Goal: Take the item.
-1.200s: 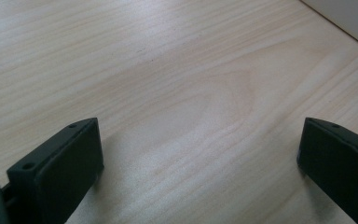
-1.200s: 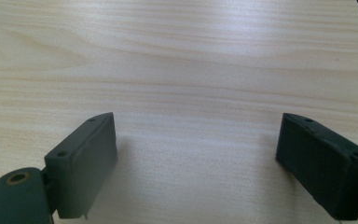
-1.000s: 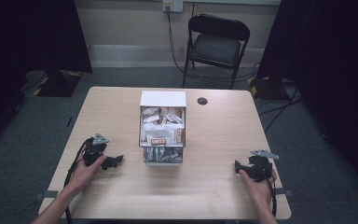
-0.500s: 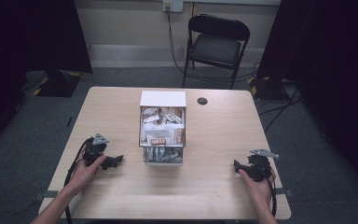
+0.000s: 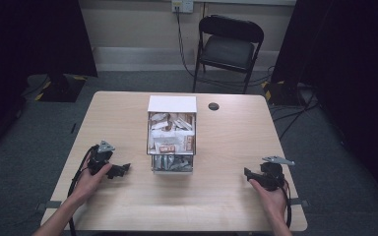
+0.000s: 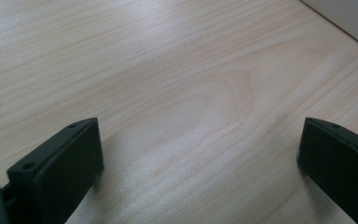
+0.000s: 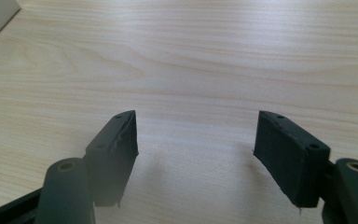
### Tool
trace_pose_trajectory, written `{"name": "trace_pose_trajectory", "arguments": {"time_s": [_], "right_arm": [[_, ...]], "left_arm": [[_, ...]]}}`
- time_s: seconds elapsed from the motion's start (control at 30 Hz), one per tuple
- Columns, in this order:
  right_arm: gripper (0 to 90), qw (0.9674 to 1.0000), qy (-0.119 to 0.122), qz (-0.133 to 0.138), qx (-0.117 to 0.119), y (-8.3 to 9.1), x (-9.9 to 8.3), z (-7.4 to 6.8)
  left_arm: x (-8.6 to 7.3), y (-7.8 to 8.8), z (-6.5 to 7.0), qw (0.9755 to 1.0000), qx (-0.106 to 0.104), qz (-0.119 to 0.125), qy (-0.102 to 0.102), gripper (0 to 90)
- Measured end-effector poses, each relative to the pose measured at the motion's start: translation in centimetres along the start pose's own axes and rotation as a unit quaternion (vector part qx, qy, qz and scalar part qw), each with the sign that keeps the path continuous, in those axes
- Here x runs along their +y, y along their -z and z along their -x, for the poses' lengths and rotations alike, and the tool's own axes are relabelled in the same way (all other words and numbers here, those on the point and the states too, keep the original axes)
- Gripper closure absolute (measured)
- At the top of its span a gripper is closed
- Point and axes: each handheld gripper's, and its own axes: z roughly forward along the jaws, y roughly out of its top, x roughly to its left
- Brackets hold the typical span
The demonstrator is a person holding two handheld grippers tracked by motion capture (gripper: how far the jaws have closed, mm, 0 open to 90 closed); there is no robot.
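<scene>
1. Right hand-held gripper (image 5: 248,173): jaws have just been closing, still apart, nothing between them.
2. Left hand-held gripper (image 5: 123,168): jaws wide apart, unmoved.
3. Box (image 5: 172,132): mid-worktop (image 5: 226,147), between both; approach squarely, jaws wider than a packet.

Brightly lit table (image 5: 226,147), dark surroundings, soft overhead shadows, slightly blurred close-ups.
</scene>
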Motion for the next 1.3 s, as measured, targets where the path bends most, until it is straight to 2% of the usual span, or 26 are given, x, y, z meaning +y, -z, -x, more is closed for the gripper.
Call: {"name": "trace_pose_trajectory", "arguments": {"time_s": [0.13,0.2,0.27,0.4,0.67,0.77,0.83,1.0,1.2,1.3], "right_arm": [[34.2,0.9999,-0.007,0.004,0.013,0.4,0.3,-0.1],[39.5,0.9997,-0.005,0.000,0.024,0.6,0.4,-0.3],[40.7,0.9993,-0.006,0.001,0.037,0.7,0.5,-0.5],[43.4,0.9988,-0.003,0.001,0.048,0.9,0.7,-0.9],[45.1,0.9983,0.008,0.020,0.054,1.7,1.1,-1.6],[46.2,0.9975,0.017,0.027,0.064,2.0,1.5,-2.1],[46.3,0.9961,0.019,0.030,0.080,2.4,1.9,-2.5],[46.3,0.9939,0.019,0.038,0.102,2.8,2.8,-3.2],[48.1,0.9918,0.033,0.050,0.113,3.2,3.8,-4.3],[48.0,0.9912,0.042,0.045,0.117,3.2,4.1,-4.9]], "left_arm": [[0.0,0.0,0.0,1.0000,0.000,-0.001,-0.002,0.0],[0.0,0.0,0.0,1.0000,0.000,-0.001,-0.002,0.0],[0.0,0.0,0.0,1.0000,0.000,0.000,0.000,0.0],[0.0,0.0,0.0,1.0000,0.000,-0.001,-0.002,0.0],[0.0,0.0,0.0,1.0000,0.000,0.000,0.000,0.0],[0.0,0.0,0.0,1.0000,0.000,-0.001,-0.002,0.0],[0.0,0.0,0.0,1.0000,0.000,0.000,0.000,0.0],[0.0,0.0,0.0,1.0000,0.000,0.000,0.000,0.0],[0.0,0.0,0.0,1.0000,0.000,0.000,0.000,0.0],[0.0,0.0,0.0,1.0000,0.000,0.000,0.000,0.0]]}}
